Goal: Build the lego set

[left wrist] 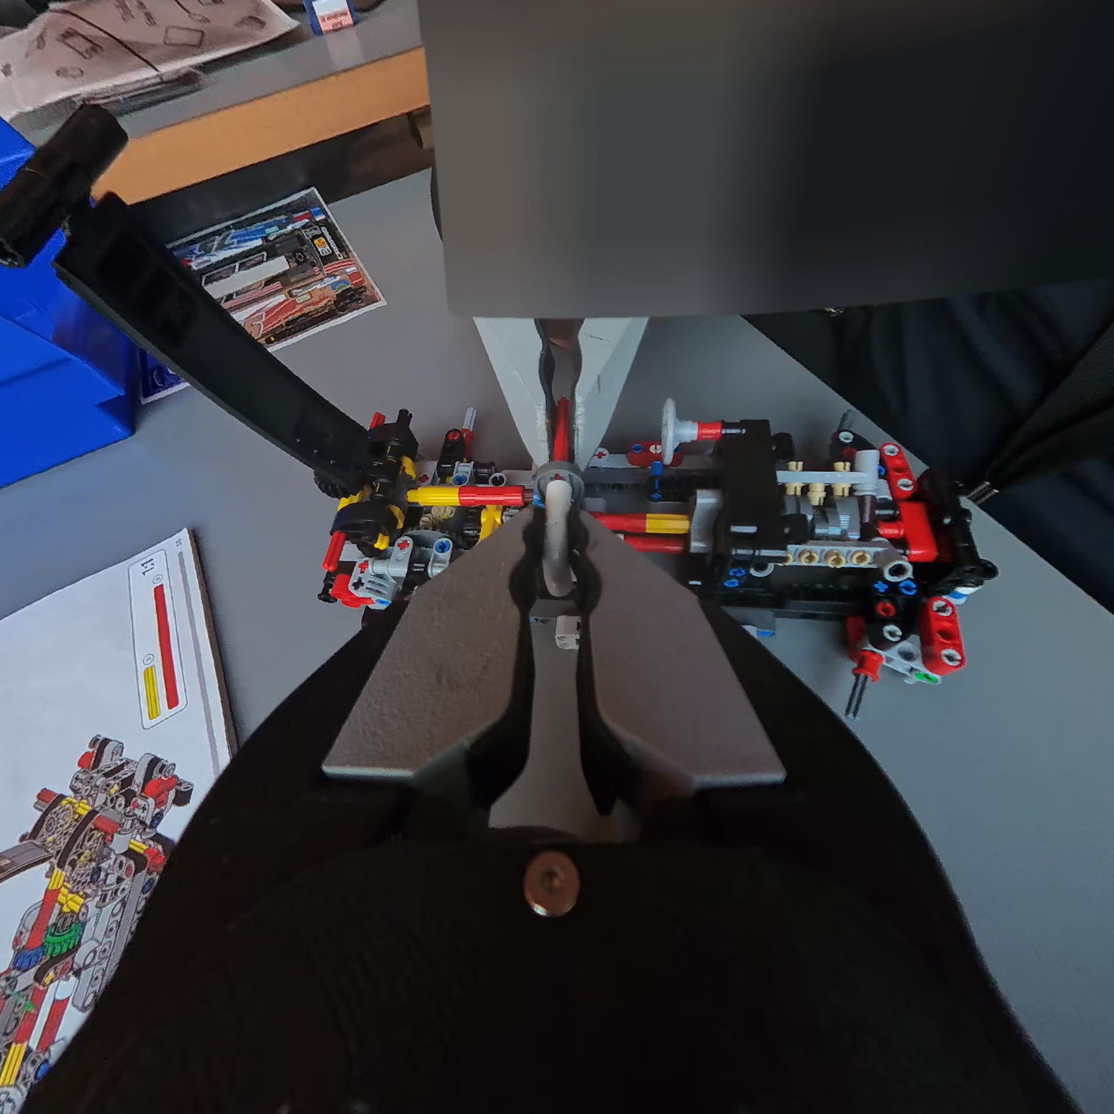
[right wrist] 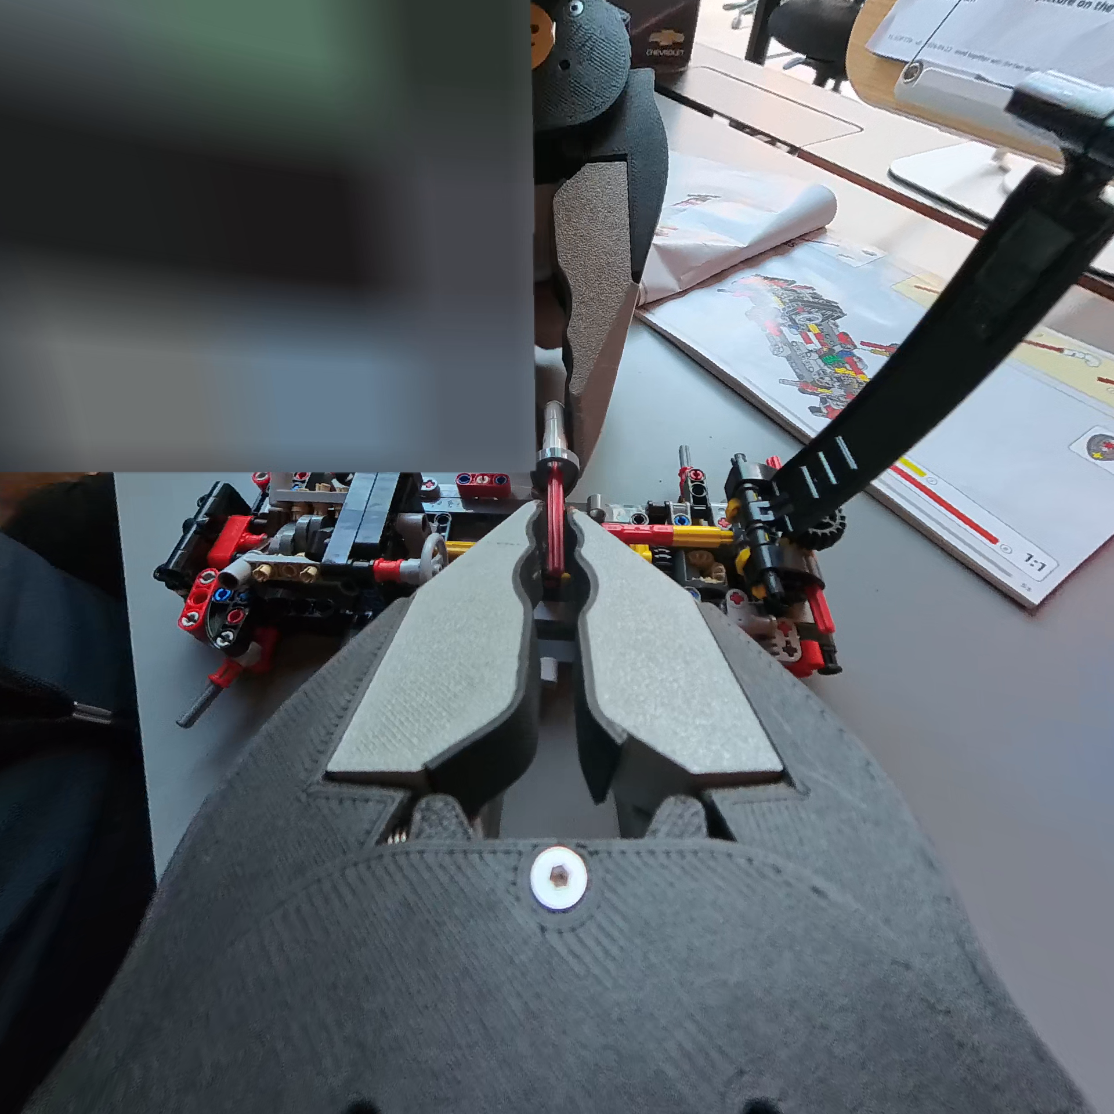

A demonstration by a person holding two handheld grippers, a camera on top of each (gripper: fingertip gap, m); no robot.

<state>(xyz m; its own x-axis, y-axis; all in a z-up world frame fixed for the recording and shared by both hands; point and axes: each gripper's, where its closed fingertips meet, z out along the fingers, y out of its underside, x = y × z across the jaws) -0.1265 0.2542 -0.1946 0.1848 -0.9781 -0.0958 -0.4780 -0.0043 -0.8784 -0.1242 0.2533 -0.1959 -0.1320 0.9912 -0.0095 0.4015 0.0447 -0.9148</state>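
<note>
My left gripper [left wrist: 557, 533] is shut on a light grey flanged sleeve [left wrist: 557, 548], held just above a toy-brick vehicle chassis [left wrist: 783, 518] on the grey table [left wrist: 181, 518]. My right gripper [right wrist: 554, 533] is shut on a thin red axle [right wrist: 554, 524]. The two grippers face each other tip to tip. The axle's far end meets the sleeve's flange [right wrist: 554, 461]. In the left wrist view the red axle [left wrist: 563, 425] shows between the right gripper's white fingers [left wrist: 518, 386]. In the right wrist view one left finger [right wrist: 594, 337] shows behind the sleeve [right wrist: 553, 431].
A black bar [left wrist: 199, 337] slants down onto the chassis's end by the black gear; it also shows in the right wrist view [right wrist: 964, 337]. An open building booklet [left wrist: 90, 753] lies beside the model [right wrist: 337, 542]. A printed sheet [left wrist: 277, 271] and a blue box [left wrist: 48, 361] lie further off. My left and right fingertips are right by each other.
</note>
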